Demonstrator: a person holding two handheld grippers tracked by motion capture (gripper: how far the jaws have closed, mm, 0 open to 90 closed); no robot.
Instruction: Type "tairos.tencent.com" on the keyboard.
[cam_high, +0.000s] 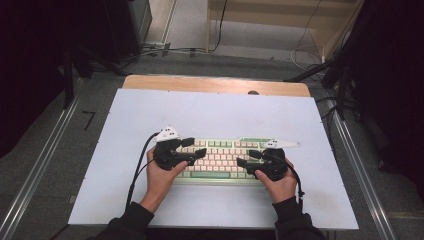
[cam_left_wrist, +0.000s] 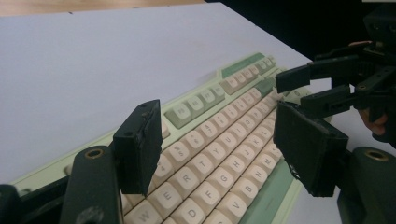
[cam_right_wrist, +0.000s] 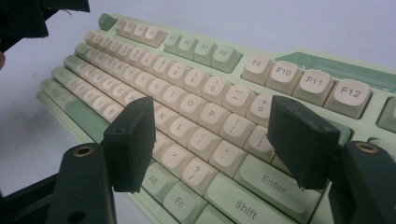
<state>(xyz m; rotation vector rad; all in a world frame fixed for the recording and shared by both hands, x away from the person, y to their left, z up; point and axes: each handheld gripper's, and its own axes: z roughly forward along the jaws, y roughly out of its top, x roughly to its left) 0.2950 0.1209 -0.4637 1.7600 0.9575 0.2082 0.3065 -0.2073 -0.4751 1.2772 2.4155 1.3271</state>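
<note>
I held my left gripper (cam_high: 193, 148) and right gripper (cam_high: 248, 158) over opposite ends of the keyboard (cam_high: 220, 159) on the bench (cam_high: 210, 112), both jaws spread wide, gripping nothing.

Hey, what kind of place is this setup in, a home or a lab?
Probably a lab or recording workspace: black curtains flank the table, loose cables run across the floor, and metal rails line both sides.

High view looks forward and down from above; both gripper views sit low and close, sharing the pale green, cream-keyed keyboard (cam_high: 220, 160) on the white surface (cam_high: 210, 112).
</note>
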